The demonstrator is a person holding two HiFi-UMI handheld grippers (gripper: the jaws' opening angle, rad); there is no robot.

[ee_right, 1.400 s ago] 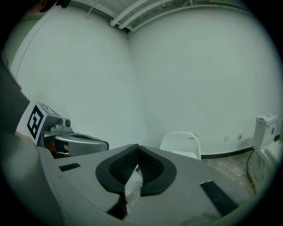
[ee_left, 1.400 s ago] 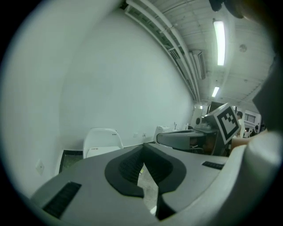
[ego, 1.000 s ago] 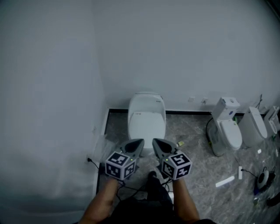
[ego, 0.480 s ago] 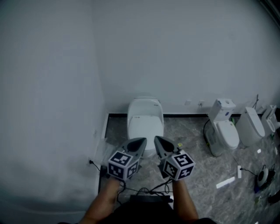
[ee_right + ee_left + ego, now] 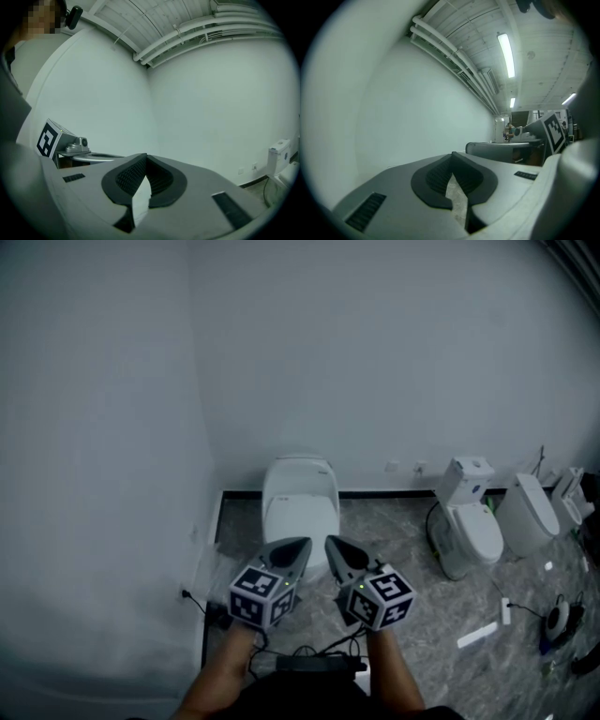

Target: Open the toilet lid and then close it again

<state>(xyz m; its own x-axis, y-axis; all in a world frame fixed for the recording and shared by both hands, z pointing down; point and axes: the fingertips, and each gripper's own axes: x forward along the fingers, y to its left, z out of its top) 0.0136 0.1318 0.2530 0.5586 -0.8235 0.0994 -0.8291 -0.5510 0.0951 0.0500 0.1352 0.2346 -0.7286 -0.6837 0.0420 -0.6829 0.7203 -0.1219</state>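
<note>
A white toilet (image 5: 300,498) with its lid down stands against the far wall in the corner, seen in the head view. My left gripper (image 5: 302,545) and right gripper (image 5: 330,543) are held side by side in front of it, apart from it, pointing roughly level toward it. Both are shut with nothing between the jaws. In the left gripper view the left gripper (image 5: 452,157) faces the white wall and ceiling. In the right gripper view the right gripper (image 5: 144,158) faces the room corner. The toilet is not seen in either gripper view.
More white toilets (image 5: 466,517) stand along the wall to the right, and one shows at the edge of the right gripper view (image 5: 280,154). Cables and a black box (image 5: 314,662) lie on the marble floor by my feet. A white wall (image 5: 103,474) closes the left side.
Both grippers rose a little, still shut and side by side. The head view shifted, so the toilet sits slightly further left and lower relative to the grippers.
</note>
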